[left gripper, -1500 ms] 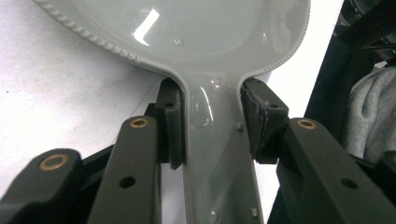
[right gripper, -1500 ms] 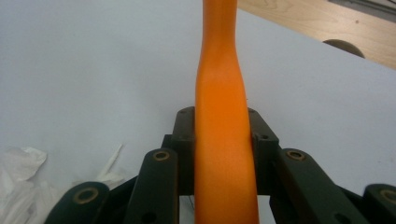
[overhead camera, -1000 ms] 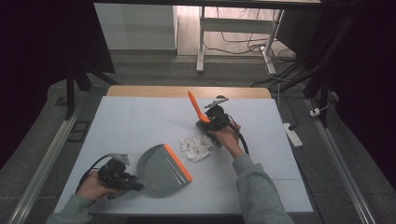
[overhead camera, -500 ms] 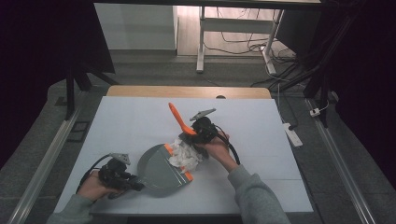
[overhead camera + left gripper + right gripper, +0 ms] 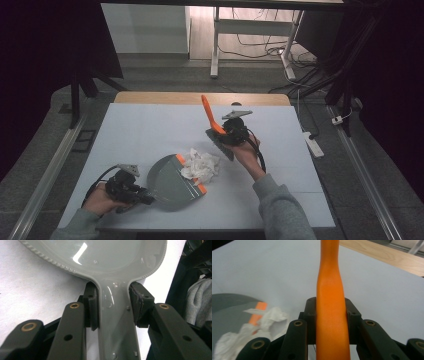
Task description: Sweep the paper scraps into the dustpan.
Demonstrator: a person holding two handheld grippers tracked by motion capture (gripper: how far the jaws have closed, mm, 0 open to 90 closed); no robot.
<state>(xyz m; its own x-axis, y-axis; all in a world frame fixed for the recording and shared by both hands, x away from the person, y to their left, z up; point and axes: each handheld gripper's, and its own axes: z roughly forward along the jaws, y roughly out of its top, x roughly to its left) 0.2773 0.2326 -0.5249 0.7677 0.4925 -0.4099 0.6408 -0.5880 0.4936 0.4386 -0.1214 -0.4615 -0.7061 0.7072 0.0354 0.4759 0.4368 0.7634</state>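
One grey dustpan [image 5: 172, 182], one orange-handled brush [image 5: 212, 120], and one crumpled white tissue wad [image 5: 201, 164].

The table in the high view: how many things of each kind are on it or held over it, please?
Grey dustpan, handle in left tongs: 1
Orange-handled brush, in right tongs: 1
Crumpled white paper at the dustpan's lip: 1 heap
Total: 3
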